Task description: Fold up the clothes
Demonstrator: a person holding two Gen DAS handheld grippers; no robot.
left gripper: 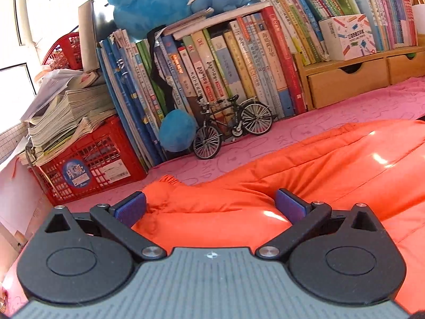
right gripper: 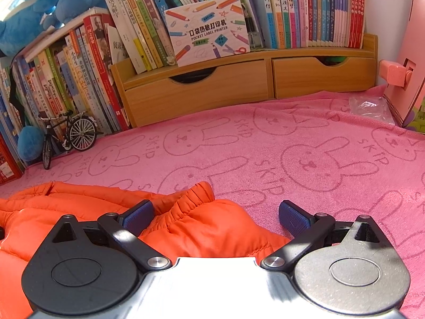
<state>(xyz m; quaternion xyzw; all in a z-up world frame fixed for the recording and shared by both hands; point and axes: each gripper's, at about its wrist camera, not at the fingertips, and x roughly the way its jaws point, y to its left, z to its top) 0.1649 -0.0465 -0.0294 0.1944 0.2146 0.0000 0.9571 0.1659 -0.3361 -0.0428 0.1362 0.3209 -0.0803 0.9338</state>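
An orange puffer jacket (left gripper: 305,170) lies on the pink rabbit-print cloth (right gripper: 292,138). In the left wrist view my left gripper (left gripper: 211,206) is open, its blue pads on either side of a puffy sleeve whose elastic cuff (left gripper: 170,179) points toward the books. In the right wrist view the jacket (right gripper: 207,226) shows another sleeve with a gathered cuff (right gripper: 198,191). My right gripper (right gripper: 216,216) is open over this sleeve, the left pad (right gripper: 139,216) against the fabric and the right pad (right gripper: 293,219) over bare cloth.
A model bicycle (left gripper: 231,126) and a row of upright books (left gripper: 212,66) stand behind the jacket. A red crate (left gripper: 87,164) with stacked paper is at the left. A wooden drawer shelf (right gripper: 239,85) runs along the back. A clear plastic bag (right gripper: 369,107) lies at the far right.
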